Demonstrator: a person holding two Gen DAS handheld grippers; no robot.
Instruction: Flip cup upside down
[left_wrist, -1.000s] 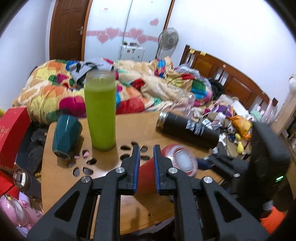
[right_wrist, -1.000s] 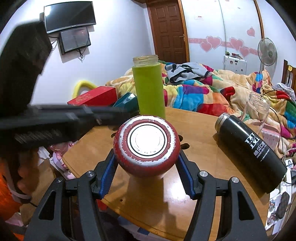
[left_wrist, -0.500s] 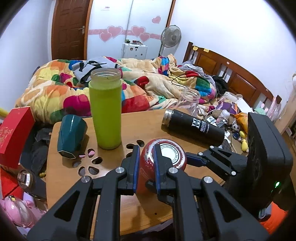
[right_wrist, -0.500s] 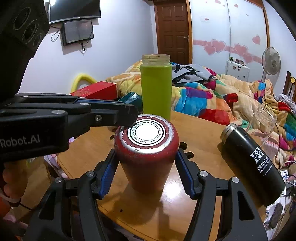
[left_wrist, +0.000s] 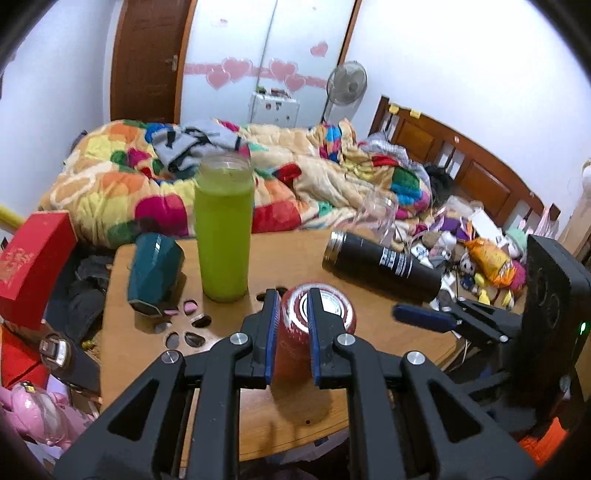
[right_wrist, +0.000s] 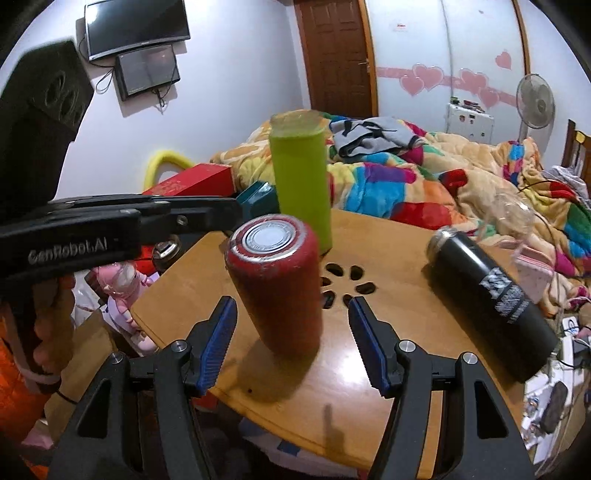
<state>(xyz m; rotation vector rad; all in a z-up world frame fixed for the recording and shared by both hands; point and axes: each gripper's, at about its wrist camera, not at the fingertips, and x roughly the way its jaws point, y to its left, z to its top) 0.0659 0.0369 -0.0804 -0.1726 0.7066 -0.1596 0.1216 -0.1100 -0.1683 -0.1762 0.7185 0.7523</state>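
Right gripper (right_wrist: 291, 339) released; red cup (right_wrist: 275, 288) stands inverted.

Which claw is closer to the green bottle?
Left. The left claw sits just in front of the green bottle. The right claw waits farther back, with the red cup between them.

This is a lived-in bedroom in a home. A bed (left_wrist: 288, 177) heaped with a patchwork quilt (right_wrist: 399, 184) fills the space behind the wooden worktop (left_wrist: 288, 258), with a carved wooden headboard (left_wrist: 461, 162) at its far right. Beyond the bed stand a brown door (left_wrist: 147, 59), a wardrobe with pink heart stickers (left_wrist: 251, 72) and a pedestal fan (left_wrist: 347, 83). A television (right_wrist: 135, 26) hangs on the wall left of the bed (toys (left_wrist: 487, 262) litter the floor beside it).
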